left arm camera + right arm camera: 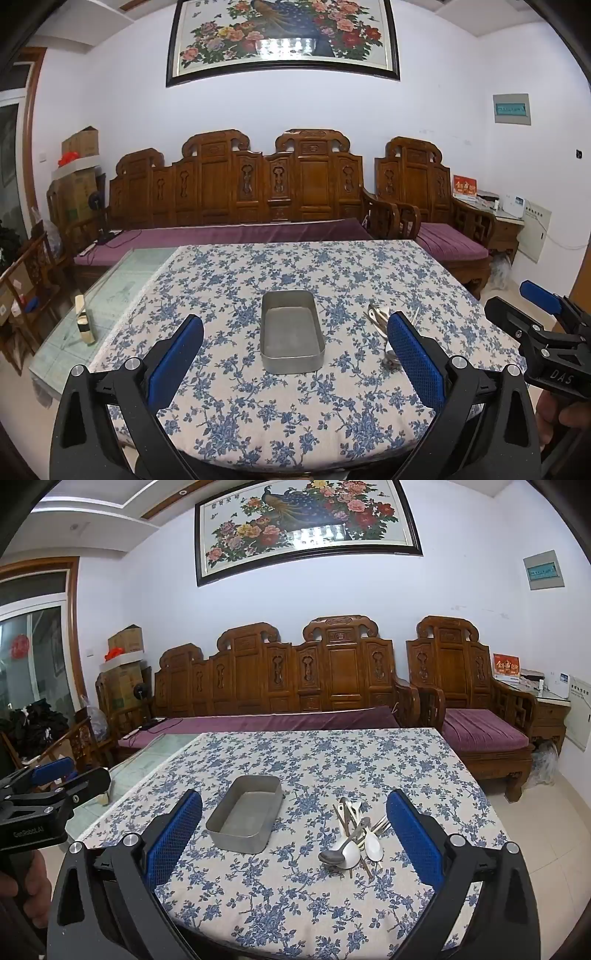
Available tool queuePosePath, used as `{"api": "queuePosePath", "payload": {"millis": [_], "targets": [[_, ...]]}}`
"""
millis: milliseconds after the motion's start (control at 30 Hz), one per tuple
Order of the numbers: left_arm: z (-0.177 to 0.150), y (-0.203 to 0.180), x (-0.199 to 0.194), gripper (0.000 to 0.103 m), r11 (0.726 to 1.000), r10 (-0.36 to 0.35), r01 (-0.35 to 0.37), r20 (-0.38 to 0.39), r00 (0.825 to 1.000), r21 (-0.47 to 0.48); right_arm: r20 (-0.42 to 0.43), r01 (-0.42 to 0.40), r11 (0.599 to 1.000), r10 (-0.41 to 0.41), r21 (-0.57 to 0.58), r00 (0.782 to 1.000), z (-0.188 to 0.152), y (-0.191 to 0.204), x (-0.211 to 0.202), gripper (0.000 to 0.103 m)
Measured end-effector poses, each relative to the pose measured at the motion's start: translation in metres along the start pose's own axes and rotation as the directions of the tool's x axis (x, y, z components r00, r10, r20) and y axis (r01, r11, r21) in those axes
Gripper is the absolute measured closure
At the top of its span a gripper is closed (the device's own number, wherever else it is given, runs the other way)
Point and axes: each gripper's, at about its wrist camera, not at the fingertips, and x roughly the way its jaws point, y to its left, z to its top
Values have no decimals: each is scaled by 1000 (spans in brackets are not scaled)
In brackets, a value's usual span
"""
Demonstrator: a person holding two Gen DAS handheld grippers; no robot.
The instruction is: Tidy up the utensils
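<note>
While both fingers (295,350) (294,825) gape, utensils (352,836) unobscured only from right wrist, tray (291,332) empty.

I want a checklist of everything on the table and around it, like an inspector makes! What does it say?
Surface: table under a blue-flowered white tablecloth; bare glass strip along its left side.
Job's things: empty rectangular grey metal tin; tangled pile of metal spoons, forks and chopsticks to its right, none in the tin.
Clutter: small cream bottle on the glass strip.
Grippers: left gripper and right gripper both open, blue fingers holding nothing, above the near table edge.
Cables: nothing seen on the table.
Surroundings: carved wooden sofa with purple cushions; framed flower painting; stacked cardboard boxes.
</note>
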Motion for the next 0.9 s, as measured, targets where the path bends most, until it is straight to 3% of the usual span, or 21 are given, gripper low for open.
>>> {"api": "queuePosePath", "payload": {"millis": [900], "targets": [[5, -4, -6, 6, 1000, -7, 7, 3, 1000, 1, 0, 1, 1000, -1, -1, 1000, 1, 1, -1, 3]]}}
